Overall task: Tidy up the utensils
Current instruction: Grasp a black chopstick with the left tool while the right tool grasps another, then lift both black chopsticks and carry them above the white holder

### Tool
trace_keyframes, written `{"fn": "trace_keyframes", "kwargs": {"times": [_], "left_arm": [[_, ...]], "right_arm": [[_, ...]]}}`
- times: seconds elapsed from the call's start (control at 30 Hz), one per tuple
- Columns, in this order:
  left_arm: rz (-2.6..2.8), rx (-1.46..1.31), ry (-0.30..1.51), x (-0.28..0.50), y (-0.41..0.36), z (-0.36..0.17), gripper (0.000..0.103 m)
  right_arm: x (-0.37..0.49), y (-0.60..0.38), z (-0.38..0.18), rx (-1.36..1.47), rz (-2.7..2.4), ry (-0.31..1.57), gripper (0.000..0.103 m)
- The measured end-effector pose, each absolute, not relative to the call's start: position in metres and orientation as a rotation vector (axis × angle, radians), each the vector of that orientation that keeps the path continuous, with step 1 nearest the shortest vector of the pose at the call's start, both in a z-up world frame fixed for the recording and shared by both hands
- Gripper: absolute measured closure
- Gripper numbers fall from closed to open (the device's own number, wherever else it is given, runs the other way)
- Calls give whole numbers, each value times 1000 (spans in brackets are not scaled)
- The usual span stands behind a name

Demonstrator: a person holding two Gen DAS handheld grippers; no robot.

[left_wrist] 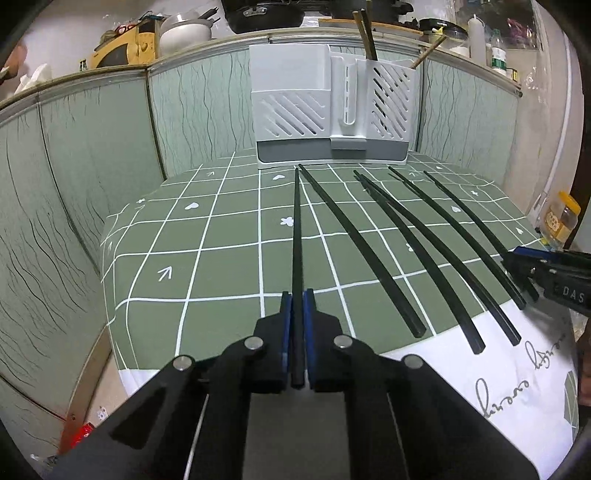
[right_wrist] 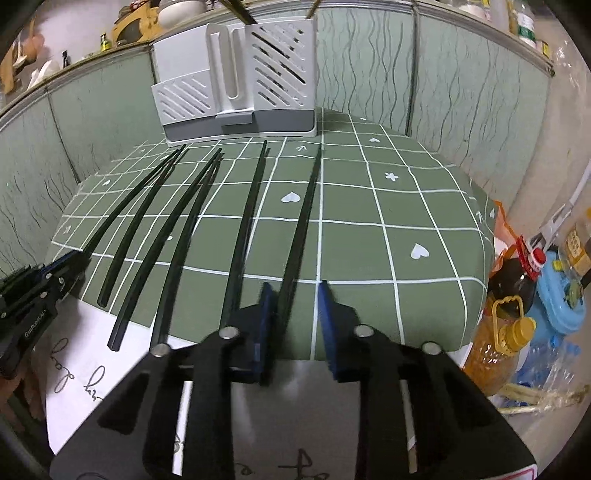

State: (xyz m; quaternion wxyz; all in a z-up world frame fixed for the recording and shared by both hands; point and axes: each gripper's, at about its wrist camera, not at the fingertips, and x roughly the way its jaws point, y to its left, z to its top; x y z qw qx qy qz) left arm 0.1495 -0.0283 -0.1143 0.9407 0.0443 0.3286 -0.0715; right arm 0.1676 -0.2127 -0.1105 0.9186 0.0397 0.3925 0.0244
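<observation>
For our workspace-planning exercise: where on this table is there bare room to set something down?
Free: the green cloth left of the chopstick in the left tongs, and right of the chopstick at the right tongs. Crowded: the fan of black chopsticks before the white holder.

Black grippers [left_wrist: 297,295], blue pads [left_wrist: 309,306], silver screws [left_wrist: 255,343].

A green tablecloth [left_wrist: 221,236] with a white grid, hearts and arrows covers the table; its near border is white with cursive lettering [left_wrist: 517,384]; green panels [left_wrist: 92,155] with dark wavy lines stand behind; a ledge above carries a white pot [left_wrist: 184,31], a dark pan [left_wrist: 258,14] and a white bottle [left_wrist: 476,35]; beside the table stand an oil bottle [right_wrist: 506,314] and a yellow-lidded jar [left_wrist: 561,218].
</observation>
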Motion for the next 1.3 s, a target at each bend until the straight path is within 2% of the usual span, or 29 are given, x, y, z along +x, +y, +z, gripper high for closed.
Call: {"fn": "trace_keyframes", "kwargs": {"times": [0.1,1.3], "left_arm": [[-146,91,670,150,-28,-114,97],[-178,9,557,137,-7,-17,97]], "right_arm": [[167,-214,-111,90,58,804,97],[143,-246,-18,88,74,649,97]]}}
